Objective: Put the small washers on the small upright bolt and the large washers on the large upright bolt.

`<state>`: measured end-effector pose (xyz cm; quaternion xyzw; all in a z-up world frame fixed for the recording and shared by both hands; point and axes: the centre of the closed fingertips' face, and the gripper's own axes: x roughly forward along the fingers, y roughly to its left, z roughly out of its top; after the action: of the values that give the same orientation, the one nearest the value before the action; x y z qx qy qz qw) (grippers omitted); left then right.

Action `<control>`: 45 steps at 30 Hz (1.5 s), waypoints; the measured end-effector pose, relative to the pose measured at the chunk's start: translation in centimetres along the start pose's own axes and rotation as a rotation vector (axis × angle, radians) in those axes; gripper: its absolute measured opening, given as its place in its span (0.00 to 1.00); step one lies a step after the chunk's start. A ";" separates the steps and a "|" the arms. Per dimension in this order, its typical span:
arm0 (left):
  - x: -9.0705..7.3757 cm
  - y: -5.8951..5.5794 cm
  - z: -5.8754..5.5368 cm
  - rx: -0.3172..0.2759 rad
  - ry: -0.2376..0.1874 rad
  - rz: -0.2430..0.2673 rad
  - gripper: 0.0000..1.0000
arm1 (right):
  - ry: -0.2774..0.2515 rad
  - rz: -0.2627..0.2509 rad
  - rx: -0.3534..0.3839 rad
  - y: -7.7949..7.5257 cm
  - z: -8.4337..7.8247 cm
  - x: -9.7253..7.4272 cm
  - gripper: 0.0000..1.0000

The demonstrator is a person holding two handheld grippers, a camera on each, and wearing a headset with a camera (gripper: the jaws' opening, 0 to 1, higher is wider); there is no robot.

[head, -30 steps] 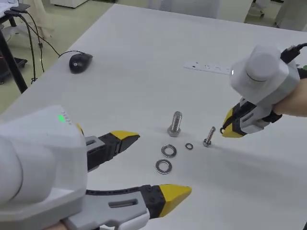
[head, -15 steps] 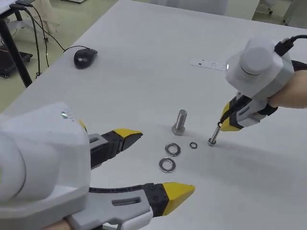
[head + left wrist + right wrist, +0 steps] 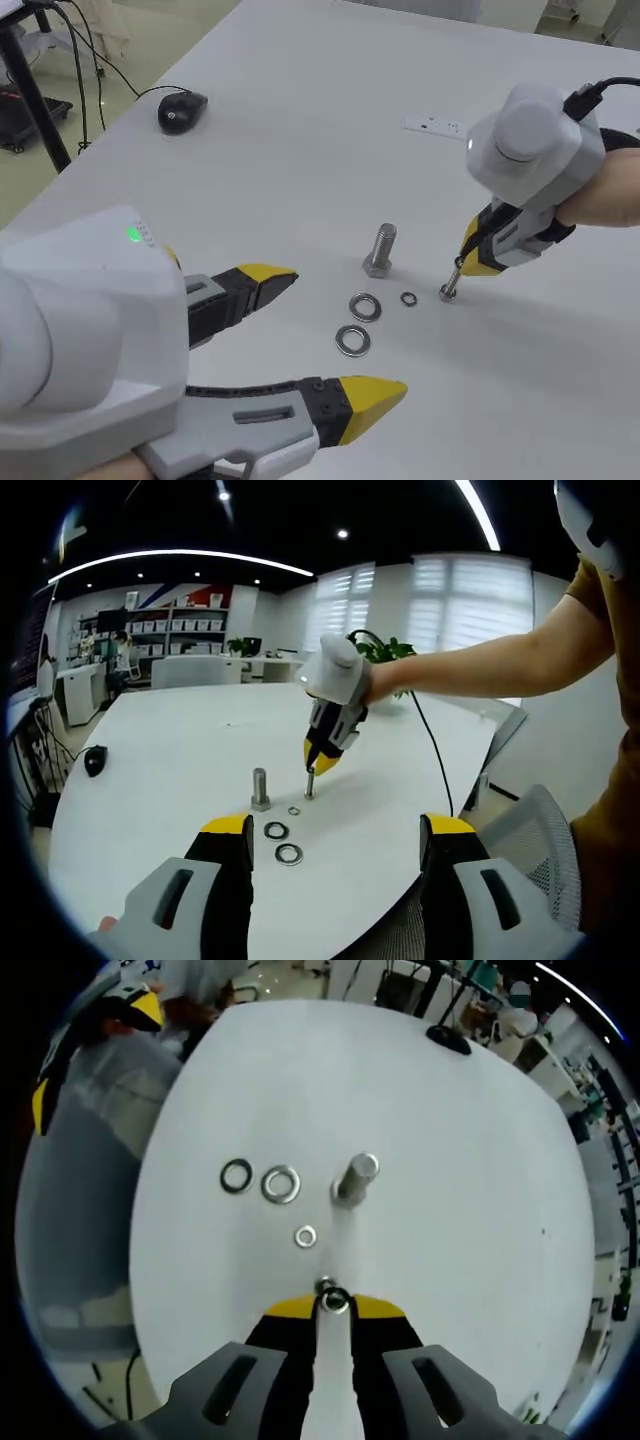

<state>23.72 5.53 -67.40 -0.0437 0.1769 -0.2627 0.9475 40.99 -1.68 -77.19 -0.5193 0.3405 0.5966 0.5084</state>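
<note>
The main risk, as I judge it, is to the small upright bolt point(image 3: 448, 288), right of centre in the head view. It stands only on its own head, so a sideways nudge from the right hand-held gripper point(image 3: 465, 263) could tip it over. If the ring is let go off-centre, it could also catch on the thread tip, tilt, and drop to the worktop point(image 3: 300, 150).

In the right gripper view, that hand-held gripper's jaws are drawn almost together at bottom centre, clamped on a small washer point(image 3: 334, 1301) held right at the bolt's top. Whether the hole is already over the thread is too small to tell.

The left hand-held gripper point(image 3: 339, 828) is spread wide and holds nothing, at the lower left of the head view.

Lying free near the middle of the head view are a second small washer point(image 3: 409, 298), two large washers point(image 3: 365, 306) and the bare large upright bolt point(image 3: 381, 250).
</note>
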 end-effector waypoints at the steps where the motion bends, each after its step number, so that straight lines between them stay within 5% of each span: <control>1: 0.0 0.0 0.0 0.000 0.000 0.000 0.67 | 0.006 0.004 0.002 0.1 -0.1 0.2 0.12; 25: 0.0 0.6 -0.5 -0.020 0.010 0.011 0.67 | 0.009 0.024 -0.027 0.7 -1.2 3.6 0.14; 45: -0.3 0.2 0.2 0.010 0.002 0.007 0.67 | -0.018 0.001 0.015 1.5 -1.8 1.4 0.14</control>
<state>23.60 5.82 -67.14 -0.0382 0.1768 -0.2601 0.9485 40.12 -3.42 -79.12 -0.5099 0.3405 0.5989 0.5152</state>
